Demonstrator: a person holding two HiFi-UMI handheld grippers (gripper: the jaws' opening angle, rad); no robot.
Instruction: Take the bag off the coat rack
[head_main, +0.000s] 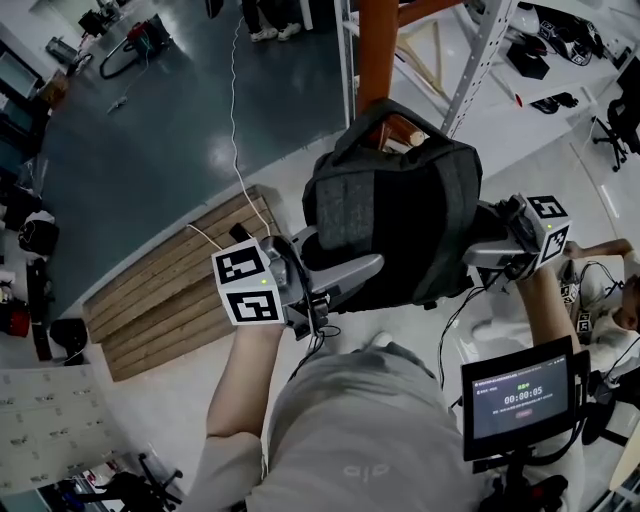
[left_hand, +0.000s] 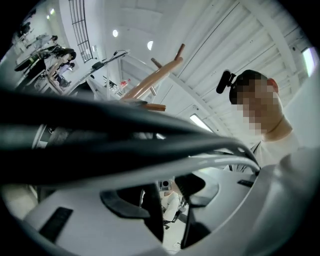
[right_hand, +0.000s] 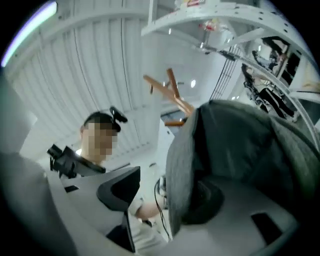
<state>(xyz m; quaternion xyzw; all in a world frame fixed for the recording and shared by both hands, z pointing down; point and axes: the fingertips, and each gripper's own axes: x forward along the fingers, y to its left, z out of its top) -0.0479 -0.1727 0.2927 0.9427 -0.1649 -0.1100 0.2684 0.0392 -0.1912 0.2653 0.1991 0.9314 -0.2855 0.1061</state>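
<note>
A dark grey backpack (head_main: 400, 210) hangs on the brown wooden coat rack (head_main: 377, 50). My left gripper (head_main: 350, 272) reaches under the bag's lower left side. In the left gripper view its jaws (left_hand: 167, 200) stand a little apart with nothing between the pads; black bag straps (left_hand: 125, 145) cross close above them, and the coat rack (left_hand: 150, 82) shows beyond. My right gripper (head_main: 480, 250) is at the bag's right side. In its own view the right gripper (right_hand: 162, 192) is open, with the bag's (right_hand: 240, 150) grey edge lying against the right pad and clear of the left one.
A wooden pallet (head_main: 170, 290) lies on the floor to the left. White metal shelving (head_main: 480, 60) stands behind the rack. A small screen (head_main: 518, 395) on a stand sits at the lower right. A thin white cable (head_main: 235, 120) runs over the dark floor.
</note>
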